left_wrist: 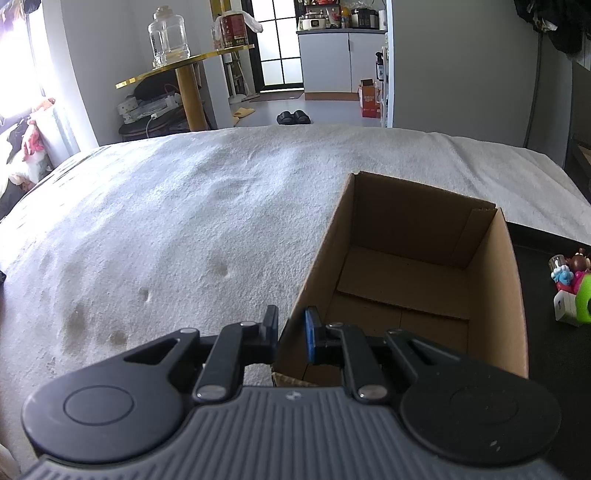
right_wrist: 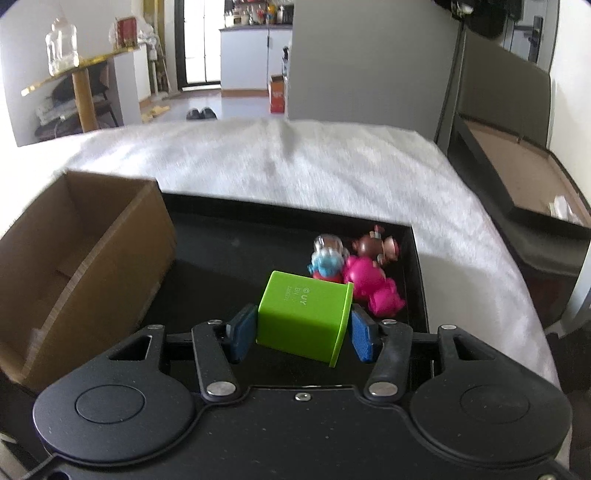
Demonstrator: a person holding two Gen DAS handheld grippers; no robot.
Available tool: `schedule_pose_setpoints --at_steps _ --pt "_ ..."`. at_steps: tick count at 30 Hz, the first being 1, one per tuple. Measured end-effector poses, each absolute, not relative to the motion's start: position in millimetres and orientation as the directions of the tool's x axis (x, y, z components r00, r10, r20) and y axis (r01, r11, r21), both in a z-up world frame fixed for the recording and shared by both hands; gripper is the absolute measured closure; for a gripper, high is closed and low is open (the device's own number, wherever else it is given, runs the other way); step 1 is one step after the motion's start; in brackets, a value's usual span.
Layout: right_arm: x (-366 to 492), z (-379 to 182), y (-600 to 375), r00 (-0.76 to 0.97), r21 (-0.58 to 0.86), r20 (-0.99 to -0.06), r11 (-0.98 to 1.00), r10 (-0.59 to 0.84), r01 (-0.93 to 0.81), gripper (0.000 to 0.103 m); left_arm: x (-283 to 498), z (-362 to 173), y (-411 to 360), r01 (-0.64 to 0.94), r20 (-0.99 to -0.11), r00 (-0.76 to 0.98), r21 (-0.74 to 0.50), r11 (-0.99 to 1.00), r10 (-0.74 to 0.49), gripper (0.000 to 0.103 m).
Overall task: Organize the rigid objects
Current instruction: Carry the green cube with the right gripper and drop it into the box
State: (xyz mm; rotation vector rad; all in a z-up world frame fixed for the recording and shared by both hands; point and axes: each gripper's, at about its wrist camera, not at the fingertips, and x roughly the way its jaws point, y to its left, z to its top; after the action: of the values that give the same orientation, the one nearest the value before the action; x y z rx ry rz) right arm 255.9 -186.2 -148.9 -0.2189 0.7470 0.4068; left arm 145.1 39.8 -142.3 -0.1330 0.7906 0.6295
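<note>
The jaws of the right gripper (right_wrist: 303, 332) grasp the green cup (right_wrist: 304, 317). The jaws of the left gripper (left_wrist: 291, 334) are clenched on the cardboard box (left_wrist: 513, 295) wall.

Only clearly readable text: "© UY" embossed on the upturned face of the green cup (right_wrist: 304, 317), right wrist view. Two smaller lines under it, first looks like "BN", second a string of digits, too small to read. Red canister (left_wrist: 232, 31) on the gold shelf has a label, illegible. Orange carton (left_wrist: 370, 98) on the floor has print, illegible.
</note>
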Motion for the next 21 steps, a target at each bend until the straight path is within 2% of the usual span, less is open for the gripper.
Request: schedule_pose_setpoints --at_steps 11,21 --pt "248.5 -109.6 -157.2 0.689 -0.053 -0.62 0.856 0.375 -0.514 0.051 142.8 -143.4 44.2 -0.572 -0.698 0.547 0.091 0.815 0.462 0.089" --pt "237.6 -101.7 -124.4 0.662 -0.06 -0.603 0.802 0.445 -0.594 0.051 139.2 -143.6 50.2 -0.568 -0.698 0.564 0.058 0.821 0.44 0.089"
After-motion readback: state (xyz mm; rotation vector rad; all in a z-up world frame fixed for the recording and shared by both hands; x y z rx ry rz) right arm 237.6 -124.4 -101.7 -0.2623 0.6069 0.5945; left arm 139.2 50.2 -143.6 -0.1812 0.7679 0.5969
